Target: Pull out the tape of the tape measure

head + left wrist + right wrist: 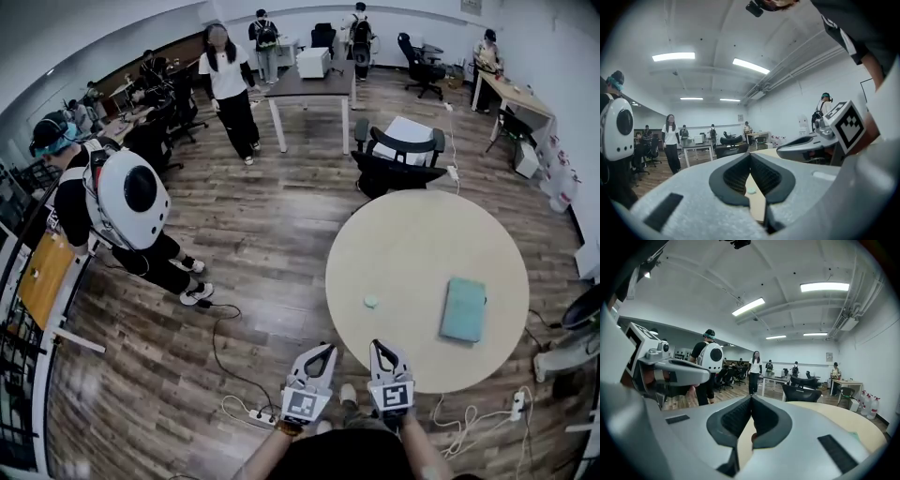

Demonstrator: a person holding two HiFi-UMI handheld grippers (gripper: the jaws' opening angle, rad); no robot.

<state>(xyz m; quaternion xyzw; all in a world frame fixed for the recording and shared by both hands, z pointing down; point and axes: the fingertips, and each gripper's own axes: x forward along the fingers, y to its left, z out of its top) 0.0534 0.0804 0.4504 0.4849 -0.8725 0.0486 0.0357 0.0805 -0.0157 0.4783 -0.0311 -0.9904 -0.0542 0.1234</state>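
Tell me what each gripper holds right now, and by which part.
Nothing is held. The left gripper and the right gripper both have jaws shut and empty, near the round table's edge; the small pale round thing lies untouched on it.

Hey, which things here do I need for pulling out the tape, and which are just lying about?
For the job: tape measure, the small pale round thing on the round table; left gripper and right gripper, both shut, empty.
Lying about: teal book on the table; power strip on the floor.
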